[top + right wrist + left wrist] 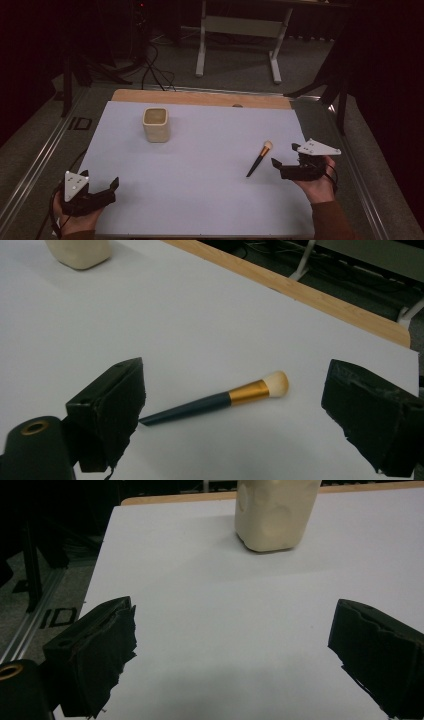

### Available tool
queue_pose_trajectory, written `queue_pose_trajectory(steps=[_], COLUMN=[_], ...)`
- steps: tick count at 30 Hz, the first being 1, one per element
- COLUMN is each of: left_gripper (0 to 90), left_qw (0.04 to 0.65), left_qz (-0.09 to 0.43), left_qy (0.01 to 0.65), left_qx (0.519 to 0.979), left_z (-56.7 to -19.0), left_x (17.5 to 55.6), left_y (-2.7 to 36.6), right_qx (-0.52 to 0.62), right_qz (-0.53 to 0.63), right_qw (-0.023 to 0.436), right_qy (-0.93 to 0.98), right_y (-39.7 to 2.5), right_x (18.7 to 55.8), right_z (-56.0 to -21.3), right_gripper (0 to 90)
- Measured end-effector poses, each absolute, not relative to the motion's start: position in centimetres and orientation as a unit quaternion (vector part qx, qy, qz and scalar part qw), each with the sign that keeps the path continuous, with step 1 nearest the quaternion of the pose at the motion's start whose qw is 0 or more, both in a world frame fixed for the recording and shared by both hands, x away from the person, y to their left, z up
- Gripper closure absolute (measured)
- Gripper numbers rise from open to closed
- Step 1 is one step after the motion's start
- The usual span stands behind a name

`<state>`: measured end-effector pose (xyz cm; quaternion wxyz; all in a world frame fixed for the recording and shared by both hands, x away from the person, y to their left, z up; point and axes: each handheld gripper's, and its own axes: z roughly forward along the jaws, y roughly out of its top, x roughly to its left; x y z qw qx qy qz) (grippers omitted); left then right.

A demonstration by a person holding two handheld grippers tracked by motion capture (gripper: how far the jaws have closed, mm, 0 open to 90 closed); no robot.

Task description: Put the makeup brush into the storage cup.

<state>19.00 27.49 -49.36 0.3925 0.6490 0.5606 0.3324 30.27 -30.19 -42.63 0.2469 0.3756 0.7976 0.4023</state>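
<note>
Left tongs (102,190): held in the person's left hand (75,217) at the near left corner of the counter (200,170), low over the white sheet, jaws spread wide with nothing between them; the grey three-cornered plate sits on top, and the jaws point toward the far right.
Left tongs, own view: the two black jaws (230,645) stand far apart over bare white surface and aim at the cream cup ahead.
Right tongs (283,155): held in the right hand (320,185) at the near right edge of the counter, forearm in a brown sleeve (330,220) coming in from below; jaws released and gaping, pointing left toward the brush.
Right tongs, own view: the jaws (232,405) flank the makeup brush but hold nothing; the handle tip lies close by the left jaw, touching cannot be told.
Makeup brush (259,159): lies flat on the white sheet just left of the right tongs, dark handle toward the near side, gold ferrule and pale bristle head (276,383) toward the far side, slanted.
Cream cup (156,125): stands upright on the far left part of the counter, squarish with rounded corners, well apart from the brush and both tongs.
In the way: open white surface between each pair of tongs and the brush.
Counter edge: a wooden strip (200,98) shows along the far side.
Beyond the counter: a white table frame (240,40) and black cables (152,70) on the grey floor.
Writing: the letters "ID" (80,123) on the floor left of the counter.
</note>
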Motion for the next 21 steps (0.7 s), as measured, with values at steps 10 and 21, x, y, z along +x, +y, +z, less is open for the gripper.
queue_pose_trajectory(steps=[10,21], left_gripper=[5.2,5.2], left_qw=[0.392,0.392], left_qz=[0.332,0.332], left_qy=[0.561,0.560], left_qx=[0.650,0.650], left_z=[-49.4,-49.4], left_x=[19.0,19.1], left_y=[27.4,27.4], right_qx=[0.378,0.408], right_qz=[0.390,0.375], right_qw=[0.247,0.245], right_qy=[0.803,0.796], right_y=[-29.5,-29.0], right_x=[32.0,34.1], right_z=[-42.4,-42.4], right_gripper=[10.2,10.3])
